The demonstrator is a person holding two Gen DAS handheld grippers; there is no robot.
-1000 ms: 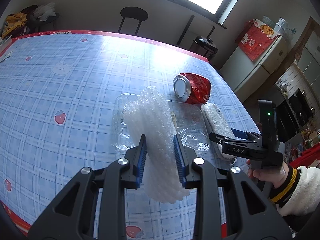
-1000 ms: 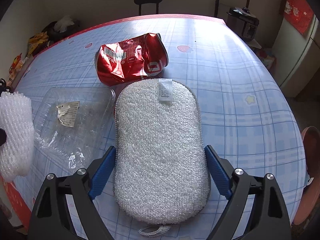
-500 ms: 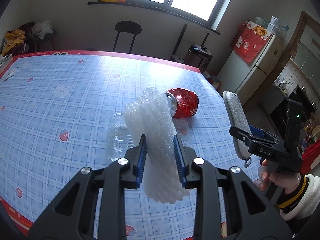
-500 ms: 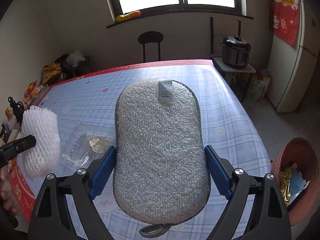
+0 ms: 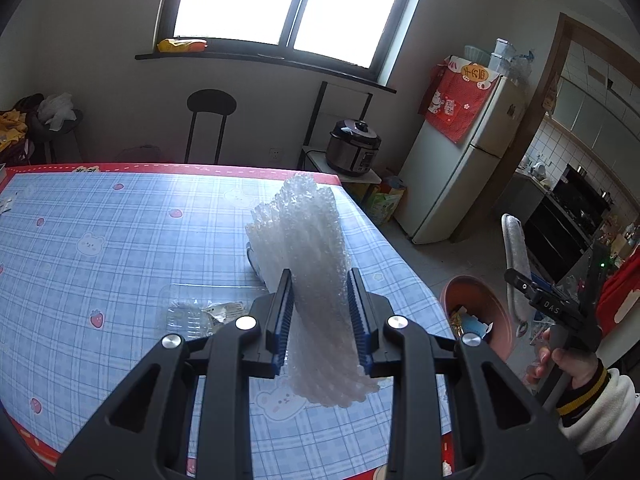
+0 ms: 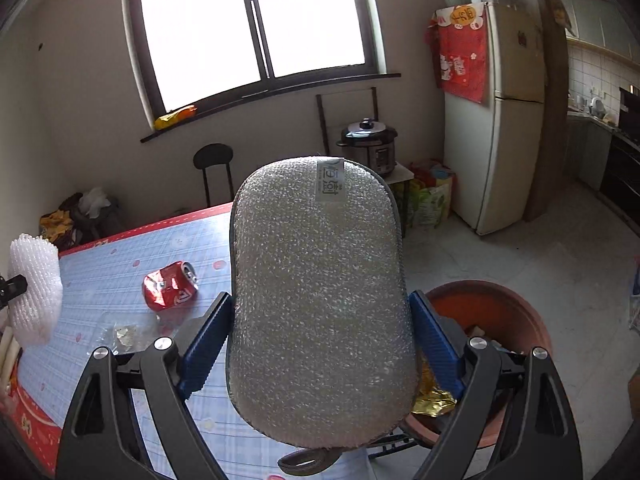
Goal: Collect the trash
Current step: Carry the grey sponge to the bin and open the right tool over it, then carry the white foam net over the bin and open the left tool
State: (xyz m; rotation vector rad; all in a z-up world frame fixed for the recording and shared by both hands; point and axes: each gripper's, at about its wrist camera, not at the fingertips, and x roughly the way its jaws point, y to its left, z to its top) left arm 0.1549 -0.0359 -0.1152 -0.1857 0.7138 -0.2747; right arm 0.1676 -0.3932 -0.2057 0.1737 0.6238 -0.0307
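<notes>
Left gripper [image 5: 320, 312] clamped on a roll of white foam net [image 5: 310, 280], bubbly and translucent, held upright above the table [image 5: 120, 240]. Right gripper [image 6: 320, 340] closed wide on a grey scouring pad [image 6: 320, 300]: oblong, rounded ends, glittery nubbed weave, white label at the far end, fabric loop hanging at the near end. Blue ribbed pads [image 6: 434, 336] pressed against both long edges of it.

Below and behind the pad, a round terracotta-coloured bin [image 6: 500, 304] on the floor just off the table's corner, with gold foil and other wrappers inside; partly hidden by the pad and the right finger. Same bin seen from the left wrist past the table edge, between the net and the right gripper.

On the table, a blue plaid cloth with strawberries and bears, red border. Lying on it: a crushed red can [image 6: 170, 286], dented, silver top facing right, and near it a crumpled clear plastic tray [image 5: 192, 310] with a paper scrap inside. Can hidden behind the net in the left view.

Farther off: black stool [image 5: 210, 120] under the window, dark rice cooker [image 5: 354, 146] on a low stand, white fridge [image 5: 460, 168] with a red cloth draped over the top. A hand [image 5: 560, 360] in a cream sleeve with yellow-and-black cuff on the right gripper's handle.
</notes>
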